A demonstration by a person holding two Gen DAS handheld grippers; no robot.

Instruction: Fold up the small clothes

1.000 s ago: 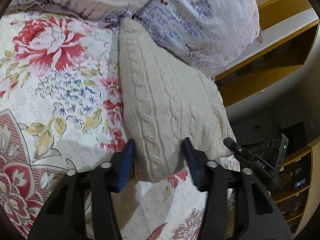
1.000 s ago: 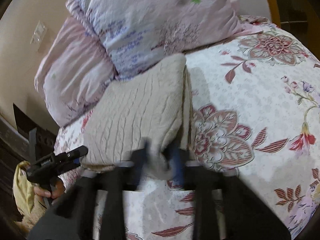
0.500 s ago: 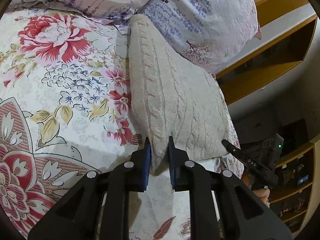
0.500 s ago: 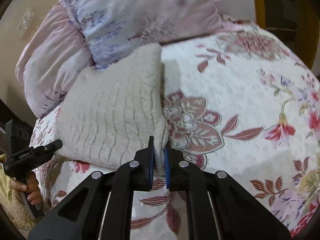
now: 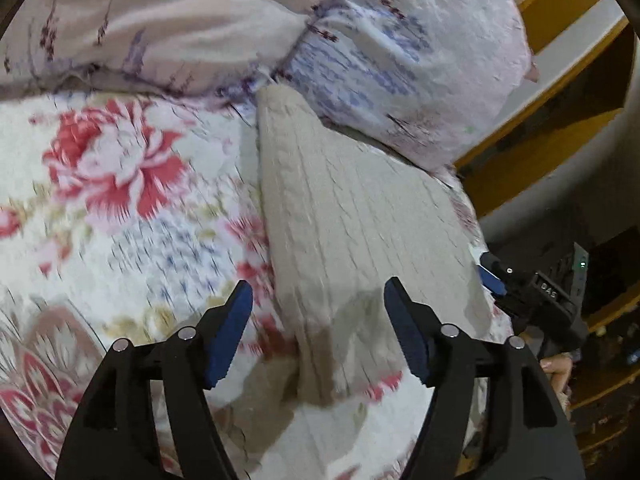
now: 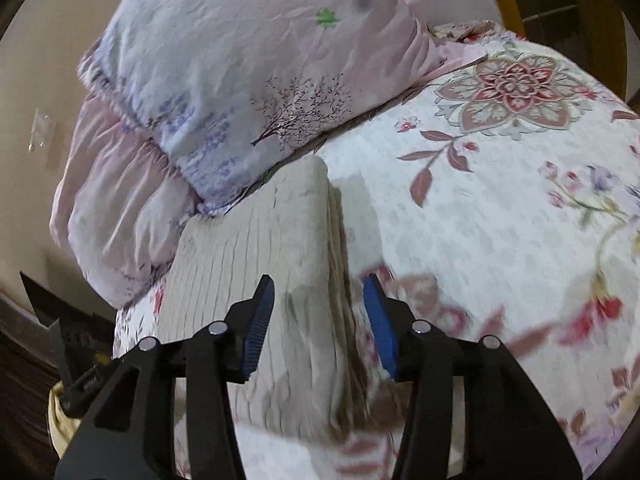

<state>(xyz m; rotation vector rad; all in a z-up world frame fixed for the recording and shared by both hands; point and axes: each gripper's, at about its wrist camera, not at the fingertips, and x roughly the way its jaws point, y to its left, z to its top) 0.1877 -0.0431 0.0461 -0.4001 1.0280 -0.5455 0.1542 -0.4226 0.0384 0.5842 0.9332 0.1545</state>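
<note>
A folded cream cable-knit sweater [image 5: 352, 232] lies on the floral bedspread [image 5: 120, 240], its far end against the pillows. My left gripper [image 5: 318, 328] is open, its blue pads either side of the sweater's near left corner and clear of it. In the right wrist view the sweater [image 6: 256, 264] shows its stacked folded edge on the right. My right gripper [image 6: 320, 324] is open above that near right corner. The right gripper also shows in the left wrist view [image 5: 532, 292] at the right.
Two pink and lilac pillows [image 6: 240, 80] lie at the head of the bed behind the sweater. A yellow wooden headboard and shelf [image 5: 560, 92] stand to the right in the left wrist view. The bedspread [image 6: 500, 220] stretches to the right of the sweater.
Both grippers were shut on the sweater's near corners half a second ago. Both have opened and let it go. The sweater now rests flat on the bed.
</note>
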